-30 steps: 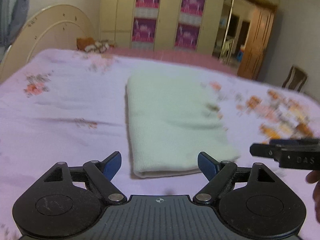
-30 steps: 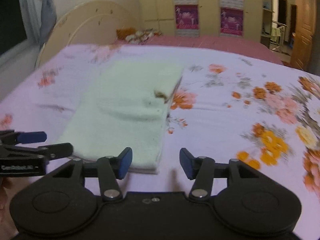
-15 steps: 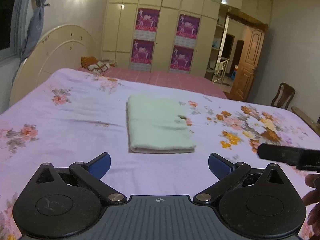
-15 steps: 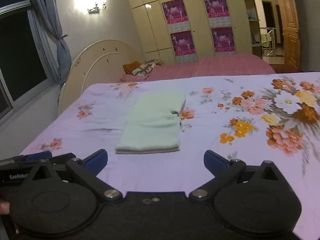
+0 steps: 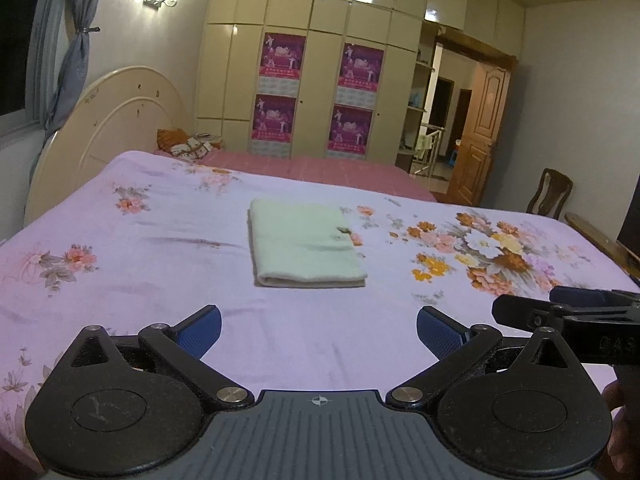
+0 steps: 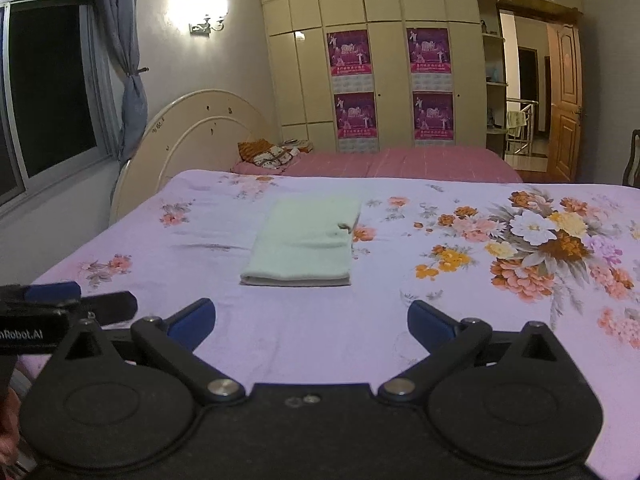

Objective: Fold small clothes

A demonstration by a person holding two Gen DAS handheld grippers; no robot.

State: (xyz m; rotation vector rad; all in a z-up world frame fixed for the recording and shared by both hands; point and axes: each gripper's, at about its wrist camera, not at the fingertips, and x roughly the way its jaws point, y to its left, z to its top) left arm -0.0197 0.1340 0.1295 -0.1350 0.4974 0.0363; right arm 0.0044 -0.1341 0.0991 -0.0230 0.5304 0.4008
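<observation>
A pale green cloth (image 5: pixel 304 242) lies folded into a neat rectangle on the lilac flowered bedsheet (image 5: pixel 140 264); it also shows in the right wrist view (image 6: pixel 306 240). A small brown tag sticks out at its right edge. My left gripper (image 5: pixel 318 332) is open wide and empty, held well back from the cloth near the bed's front edge. My right gripper (image 6: pixel 311 326) is also open wide and empty, beside the left one. Each gripper shows at the edge of the other's view.
The bedsheet (image 6: pixel 480 300) spreads wide around the cloth. A cream headboard (image 5: pixel 112 128) stands at the left, a pink bed (image 6: pixel 400 162) with pillows behind, wardrobes at the back, and a wooden chair (image 5: pixel 550 196) at the right.
Both grippers have pulled back and up from the folded cloth and opened wider. The cloth lies still and now looks smaller and farther away.
</observation>
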